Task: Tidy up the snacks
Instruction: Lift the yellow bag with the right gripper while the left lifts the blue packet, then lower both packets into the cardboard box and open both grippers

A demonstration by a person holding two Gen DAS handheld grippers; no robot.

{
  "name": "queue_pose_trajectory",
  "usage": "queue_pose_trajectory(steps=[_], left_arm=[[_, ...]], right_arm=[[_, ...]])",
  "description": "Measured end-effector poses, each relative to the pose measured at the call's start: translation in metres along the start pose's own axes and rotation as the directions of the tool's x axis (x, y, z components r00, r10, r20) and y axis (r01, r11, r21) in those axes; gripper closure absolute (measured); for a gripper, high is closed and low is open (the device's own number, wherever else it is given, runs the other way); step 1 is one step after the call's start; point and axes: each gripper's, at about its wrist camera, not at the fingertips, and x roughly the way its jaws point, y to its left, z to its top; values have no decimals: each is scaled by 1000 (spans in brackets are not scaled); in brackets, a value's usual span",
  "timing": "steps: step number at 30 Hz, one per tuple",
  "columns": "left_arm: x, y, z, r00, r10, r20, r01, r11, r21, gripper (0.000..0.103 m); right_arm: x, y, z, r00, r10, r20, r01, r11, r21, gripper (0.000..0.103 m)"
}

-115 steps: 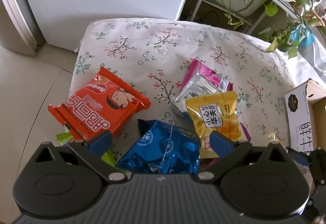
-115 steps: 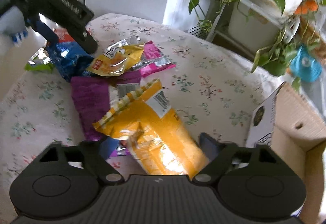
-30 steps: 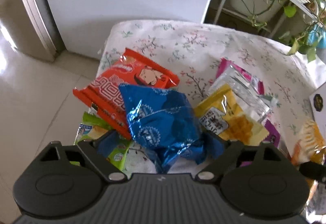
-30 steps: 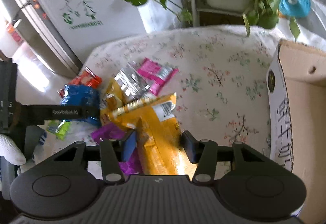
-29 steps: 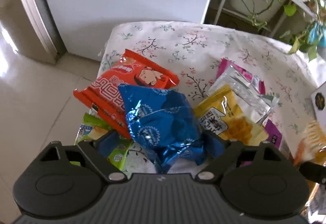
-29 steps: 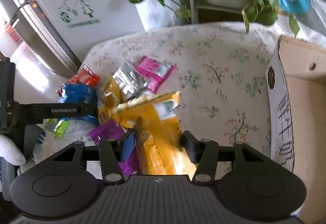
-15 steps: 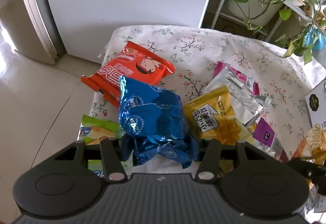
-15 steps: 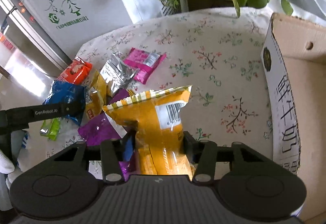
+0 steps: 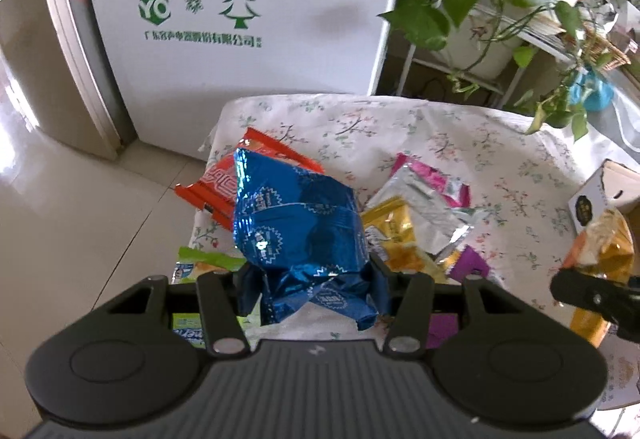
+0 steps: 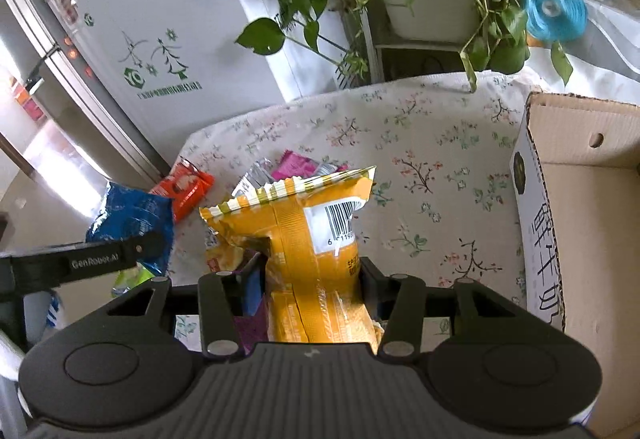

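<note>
The left hand-held gripper (image 9: 312,275) clenched a crinkled blue foil snack bag (image 9: 298,223) at frame centre; the right hand-held gripper (image 10: 312,279) clenched a yellow plastic snack bag (image 10: 316,251). Lifting was underway; next, probably carrying both to the open cardboard box (image 10: 580,207) at right

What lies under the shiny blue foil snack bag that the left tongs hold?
Under the shiny blue foil snack bag lie an orange-red packet, a green packet and the flowered white tablecloth. The cloth directly beneath the bag is covered.
</note>
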Motion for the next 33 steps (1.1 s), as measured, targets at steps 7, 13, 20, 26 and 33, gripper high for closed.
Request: queue_pose_trajectory(steps=[7,13,20,26,33], left_arm=[[-15,-19,-2,1000,-4,27,3,1000,31,51],[-35,-35,2,996,-8,85,3,998,62,51],[-50,-56,8,991,-19,135,9,997,75,51],[-58,-72,9,986,-41,164,26,996,91,51],[-55,-95,5,986,-67,155,49,992,119,51]], right_arm=[[-12,4,4,999,-4,40,4,1000,18,48],[-30,6,8,994,-15,105,12,999,29,48],[-47,-4,10,984,-48,171,32,995,98,48],[-58,-12,13,977,-66,203,45,993,106,48],[-72,-33,9,970,-111,215,85,989,124,48]])
